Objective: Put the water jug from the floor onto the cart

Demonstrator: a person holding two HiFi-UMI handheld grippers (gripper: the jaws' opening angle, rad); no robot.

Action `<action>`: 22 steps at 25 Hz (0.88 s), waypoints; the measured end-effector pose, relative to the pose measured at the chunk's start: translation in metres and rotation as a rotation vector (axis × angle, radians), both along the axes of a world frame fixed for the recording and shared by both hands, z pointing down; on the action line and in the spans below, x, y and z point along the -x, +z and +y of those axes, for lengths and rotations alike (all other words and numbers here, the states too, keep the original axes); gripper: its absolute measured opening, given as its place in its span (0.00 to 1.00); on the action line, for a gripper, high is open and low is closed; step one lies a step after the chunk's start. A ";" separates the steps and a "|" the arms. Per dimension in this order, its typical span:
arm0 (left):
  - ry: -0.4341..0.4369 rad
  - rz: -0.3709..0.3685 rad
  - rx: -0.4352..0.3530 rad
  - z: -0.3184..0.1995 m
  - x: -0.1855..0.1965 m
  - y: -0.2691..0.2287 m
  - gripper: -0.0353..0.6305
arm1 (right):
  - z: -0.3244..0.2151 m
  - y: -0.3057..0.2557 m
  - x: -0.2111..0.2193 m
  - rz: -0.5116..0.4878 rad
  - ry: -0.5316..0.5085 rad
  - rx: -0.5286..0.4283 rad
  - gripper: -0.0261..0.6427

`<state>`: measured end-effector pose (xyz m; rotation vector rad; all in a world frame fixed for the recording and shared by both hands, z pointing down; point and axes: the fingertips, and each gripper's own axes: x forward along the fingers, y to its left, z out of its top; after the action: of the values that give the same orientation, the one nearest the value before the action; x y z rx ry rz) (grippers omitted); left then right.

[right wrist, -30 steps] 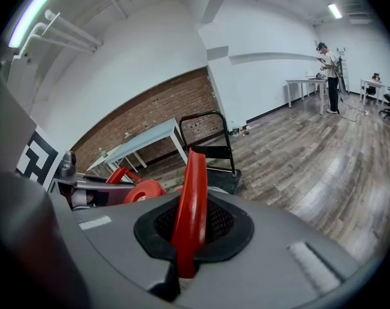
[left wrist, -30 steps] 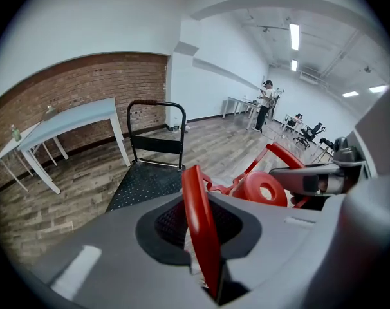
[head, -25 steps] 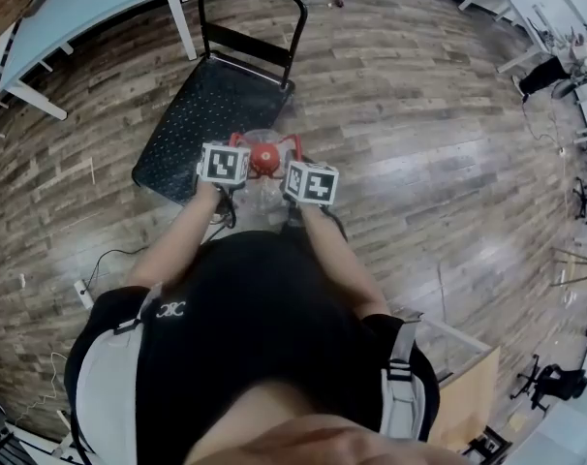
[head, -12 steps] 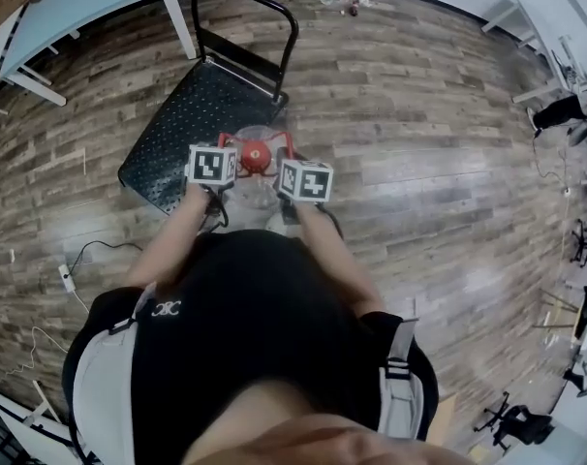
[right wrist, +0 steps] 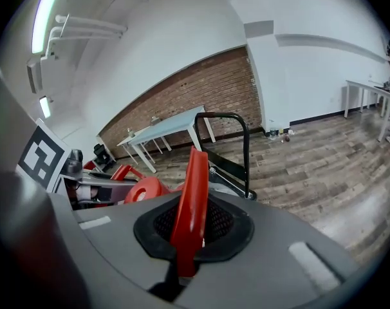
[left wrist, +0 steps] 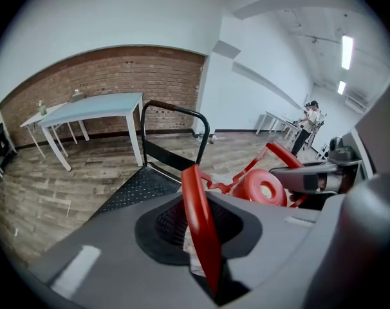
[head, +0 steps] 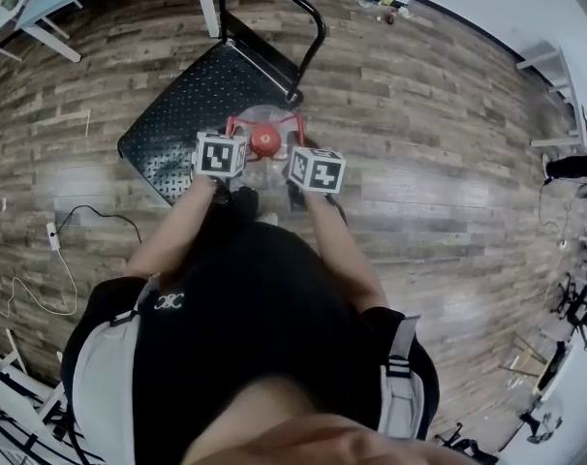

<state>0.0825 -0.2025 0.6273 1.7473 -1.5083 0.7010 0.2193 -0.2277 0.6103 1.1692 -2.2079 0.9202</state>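
Observation:
The clear water jug [head: 264,168] with a red cap [head: 264,142] hangs between my two grippers at the near corner of the black cart [head: 192,105]. My left gripper [head: 233,141] is shut on one side of the jug's red handle [left wrist: 198,227]. Its jaws have just been opening a little, with the handle strip still between them. My right gripper [head: 295,150] is shut on the handle's other side [right wrist: 190,205]. The red cap [left wrist: 262,187] shows in the left gripper view, with the right gripper [left wrist: 311,179] behind it. The cap [right wrist: 143,188] also shows in the right gripper view.
The cart's upright push handle [head: 308,27] stands at its far end. A white table [left wrist: 92,108] is left of the cart by a brick wall. A cable and power strip [head: 51,235] lie on the wood floor to my left. More tables [right wrist: 369,89] line the right wall.
Both grippers and the jug have travelled toward the cart; the jug now hangs at the platform's near corner. The cable on the floor has slid further left in the head view.

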 end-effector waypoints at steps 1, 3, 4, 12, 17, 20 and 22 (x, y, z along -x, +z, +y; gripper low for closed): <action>-0.009 0.003 0.002 -0.004 0.002 0.003 0.13 | -0.006 0.004 0.002 0.006 -0.011 0.003 0.07; -0.021 0.010 0.009 -0.013 0.006 0.011 0.13 | -0.018 0.011 0.007 0.024 -0.029 0.009 0.07; -0.023 0.015 0.014 -0.018 0.007 0.015 0.13 | -0.025 0.015 0.008 0.034 -0.036 0.011 0.07; -0.026 0.063 0.077 -0.073 0.009 0.047 0.14 | -0.078 0.061 0.016 0.138 -0.080 0.121 0.07; -0.061 0.126 0.148 -0.095 0.023 0.070 0.12 | -0.094 0.079 0.026 0.191 -0.108 0.170 0.06; -0.075 0.149 0.164 -0.114 0.033 0.077 0.12 | -0.117 0.084 0.034 0.200 -0.110 0.170 0.06; -0.093 0.179 0.233 -0.113 0.034 0.090 0.12 | -0.129 0.087 0.037 0.205 -0.107 0.174 0.06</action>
<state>0.0486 -0.3152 0.7168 1.5131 -1.3213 0.6277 0.1820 -0.3572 0.6976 1.0066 -1.9648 0.8861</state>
